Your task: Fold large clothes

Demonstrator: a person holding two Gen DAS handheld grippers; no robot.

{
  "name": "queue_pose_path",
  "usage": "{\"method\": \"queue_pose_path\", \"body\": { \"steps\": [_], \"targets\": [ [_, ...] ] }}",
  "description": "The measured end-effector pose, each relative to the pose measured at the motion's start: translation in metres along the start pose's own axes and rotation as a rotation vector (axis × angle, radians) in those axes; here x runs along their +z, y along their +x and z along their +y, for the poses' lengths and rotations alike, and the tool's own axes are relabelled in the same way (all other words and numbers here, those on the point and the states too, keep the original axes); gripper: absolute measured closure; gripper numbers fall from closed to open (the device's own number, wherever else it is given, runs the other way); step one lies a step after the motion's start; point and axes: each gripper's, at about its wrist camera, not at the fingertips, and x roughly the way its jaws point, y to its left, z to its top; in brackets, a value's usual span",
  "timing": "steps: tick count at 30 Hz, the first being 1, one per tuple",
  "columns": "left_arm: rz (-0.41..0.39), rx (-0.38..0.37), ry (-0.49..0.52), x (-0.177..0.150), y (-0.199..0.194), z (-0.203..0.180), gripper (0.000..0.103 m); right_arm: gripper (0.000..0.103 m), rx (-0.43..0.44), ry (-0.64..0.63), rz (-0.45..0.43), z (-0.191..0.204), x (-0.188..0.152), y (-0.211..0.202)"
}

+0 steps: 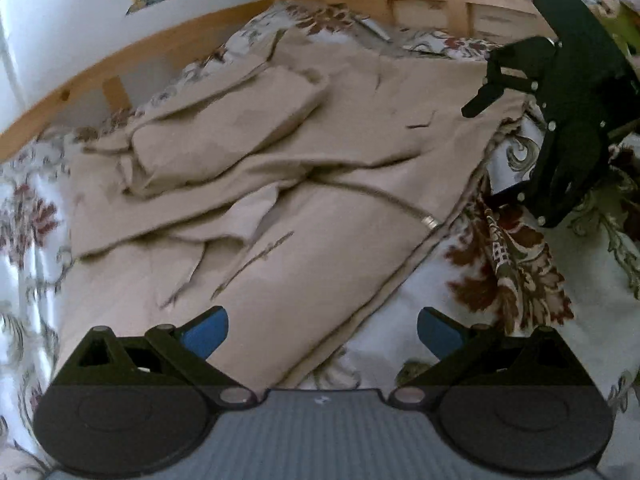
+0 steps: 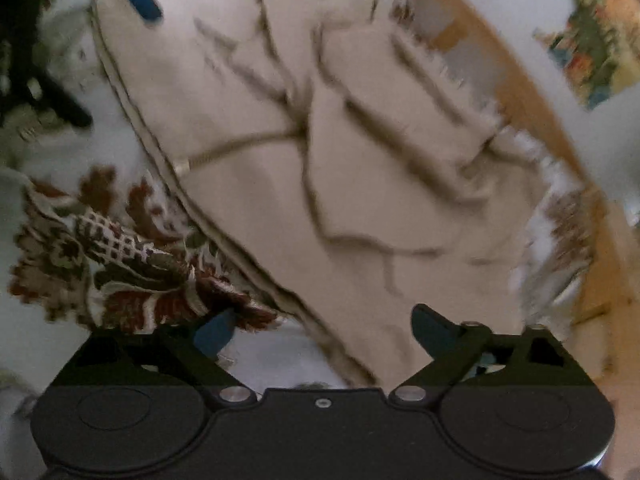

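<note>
A large beige garment (image 1: 280,184) with a drawstring (image 1: 384,200) lies partly folded on a floral bedspread (image 1: 512,272); a sleeve is folded over its upper left. My left gripper (image 1: 322,332) is open and empty, hovering over the garment's near hem. My right gripper (image 2: 322,330) is open and empty above the garment's (image 2: 320,160) edge; it also shows in the left wrist view (image 1: 560,120) at the far right, beside the garment. The right wrist view is blurred.
A wooden bed frame (image 1: 160,40) curves behind the garment, with a white wall (image 1: 60,20) beyond. A colourful picture (image 2: 596,40) hangs on the wall. The floral bedspread (image 2: 120,248) surrounds the garment.
</note>
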Motion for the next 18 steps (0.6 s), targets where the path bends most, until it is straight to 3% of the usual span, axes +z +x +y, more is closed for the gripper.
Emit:
{"method": "queue_pose_path", "body": {
  "steps": [4,5,10,12,16,18],
  "targets": [
    [0.048,0.014,-0.065,-0.015,0.001,0.023,0.001,0.01,-0.012,0.008,-0.059,0.002,0.008,0.002],
    [0.06,0.028,-0.071,-0.018,0.002,0.026,0.001,0.014,-0.005,0.024,-0.087,0.001,0.008,-0.001],
    [0.051,0.032,-0.056,-0.021,-0.003,0.027,0.009,0.053,0.061,0.125,-0.15,-0.01,0.011,-0.008],
    [0.03,0.052,-0.045,-0.02,-0.007,0.022,0.011,0.083,0.094,0.163,-0.189,-0.014,0.015,-0.012],
    [0.005,0.142,-0.004,-0.013,-0.009,0.011,0.014,0.089,0.047,0.254,-0.29,-0.024,0.021,-0.03],
    [0.047,0.236,0.026,-0.008,-0.002,0.01,0.025,0.09,0.029,0.336,-0.348,-0.038,0.021,-0.036]
  ]
}}
